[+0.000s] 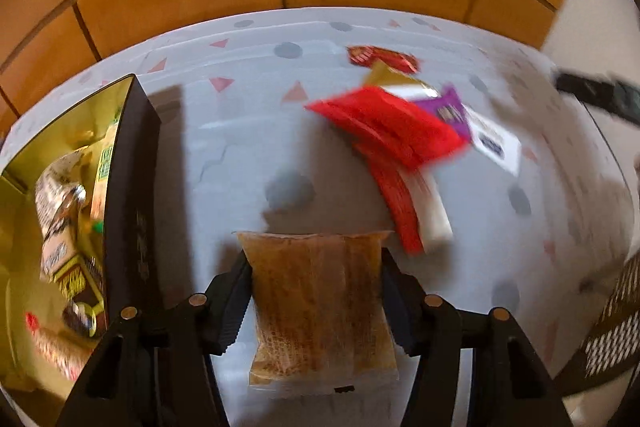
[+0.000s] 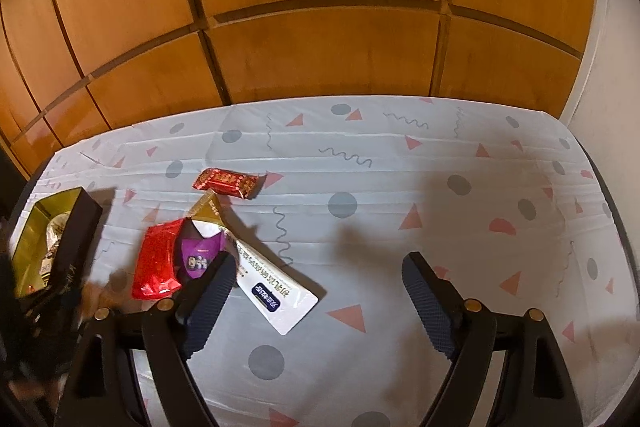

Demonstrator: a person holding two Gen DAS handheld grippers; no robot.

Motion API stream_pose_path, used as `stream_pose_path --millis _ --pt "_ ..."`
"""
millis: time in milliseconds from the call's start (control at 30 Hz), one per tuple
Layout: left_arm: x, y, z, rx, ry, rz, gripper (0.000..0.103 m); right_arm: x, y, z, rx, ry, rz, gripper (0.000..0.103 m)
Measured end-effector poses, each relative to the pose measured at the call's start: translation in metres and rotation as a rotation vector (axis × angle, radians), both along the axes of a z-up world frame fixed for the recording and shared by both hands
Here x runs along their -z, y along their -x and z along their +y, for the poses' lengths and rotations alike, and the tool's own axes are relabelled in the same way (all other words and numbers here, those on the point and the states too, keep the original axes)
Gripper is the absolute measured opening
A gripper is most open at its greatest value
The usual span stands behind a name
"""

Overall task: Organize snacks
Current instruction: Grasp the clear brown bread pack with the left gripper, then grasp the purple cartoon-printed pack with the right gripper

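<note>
i have open cloth ahead, box wall on my left.
left gripper (image 1: 316,291) pinches a tan snack packet (image 1: 320,307), apparently firmly; right gripper (image 2: 316,303) gapes empty beside the wrapper pile (image 2: 192,251); black box (image 1: 132,187) stands near.

You have a clear packet of brown wafers (image 1: 320,311) upright between the left gripper (image 1: 316,291) pads. Beside the gold-lined black box (image 1: 132,187) of snacks, red (image 2: 158,259), purple (image 2: 200,255) and white (image 2: 272,291) packets lie overlapping.
</note>
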State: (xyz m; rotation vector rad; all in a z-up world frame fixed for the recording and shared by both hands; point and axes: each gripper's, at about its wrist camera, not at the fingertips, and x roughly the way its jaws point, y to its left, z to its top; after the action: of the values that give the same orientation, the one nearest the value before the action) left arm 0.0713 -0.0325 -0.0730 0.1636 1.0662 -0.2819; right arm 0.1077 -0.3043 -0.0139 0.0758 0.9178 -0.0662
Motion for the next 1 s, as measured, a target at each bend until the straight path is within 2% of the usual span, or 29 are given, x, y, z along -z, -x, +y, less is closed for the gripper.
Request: stream_pose_path --millis 67,167,200,267,333,367,500,600,633,667,700,733,800,833,900,933,967,1000 --pt "0.004 0.015 -0.002 0.028 -0.013 -0.006 0.060 0.003 -0.001 0.000 0.003 0.011 0.014 0.085" --pt "0.009 0.030 0.000 0.044 0.012 -0.023 0.060 0.009 -0.002 0.002 -0.007 0.020 0.043 0.084" --pt "0.011 0.034 0.001 0.051 0.014 -0.031 0.060 0.010 -0.002 0.003 -0.015 0.021 0.051 0.076" --pt "0.013 0.042 0.000 0.063 0.005 -0.059 0.061 0.015 -0.004 0.009 -0.051 0.013 0.075 0.053" --pt "0.014 0.044 0.001 0.065 0.007 -0.077 0.061 0.021 -0.004 0.020 -0.103 0.022 0.104 0.041" --pt "0.016 0.043 -0.001 0.064 0.013 -0.078 0.061 0.024 -0.004 0.025 -0.131 0.029 0.115 0.039" --pt "0.017 0.043 0.002 0.069 0.036 -0.078 0.061 0.035 -0.004 0.061 -0.306 0.086 0.159 0.039" --pt "0.018 0.043 0.003 0.073 0.050 -0.087 0.061 0.039 -0.010 0.086 -0.435 0.180 0.172 0.040" --pt "0.018 0.044 0.004 0.073 0.054 -0.089 0.061 0.040 -0.013 0.096 -0.481 0.233 0.176 0.046" --pt "0.018 0.044 0.005 0.073 0.059 -0.090 0.061 0.040 -0.013 0.096 -0.481 0.233 0.176 0.056" --pt "0.018 0.044 0.005 0.072 0.062 -0.090 0.061 0.042 -0.021 0.110 -0.561 0.342 0.174 0.060" --pt "0.018 0.045 0.005 0.071 0.066 -0.091 0.061 0.044 -0.024 0.118 -0.609 0.399 0.180 0.062" --pt "0.018 0.045 0.006 0.071 0.071 -0.095 0.061 0.047 -0.026 0.124 -0.652 0.435 0.192 0.064" --pt "0.018 0.046 0.007 0.070 0.074 -0.098 0.061 0.054 -0.031 0.138 -0.749 0.539 0.208 0.064" --pt "0.019 0.046 0.008 0.070 0.079 -0.100 0.061 0.063 -0.032 0.152 -0.847 0.660 0.209 0.064" --pt "0.019 0.045 0.008 0.070 0.079 -0.100 0.061 0.063 -0.032 0.152 -0.847 0.660 0.209 0.064" --pt "0.019 0.045 0.007 0.069 0.079 -0.101 0.061 0.073 -0.030 0.164 -0.938 0.731 0.217 0.064" --pt "0.019 0.045 0.008 0.069 0.080 -0.102 0.061 0.073 -0.030 0.164 -0.938 0.731 0.217 0.064"
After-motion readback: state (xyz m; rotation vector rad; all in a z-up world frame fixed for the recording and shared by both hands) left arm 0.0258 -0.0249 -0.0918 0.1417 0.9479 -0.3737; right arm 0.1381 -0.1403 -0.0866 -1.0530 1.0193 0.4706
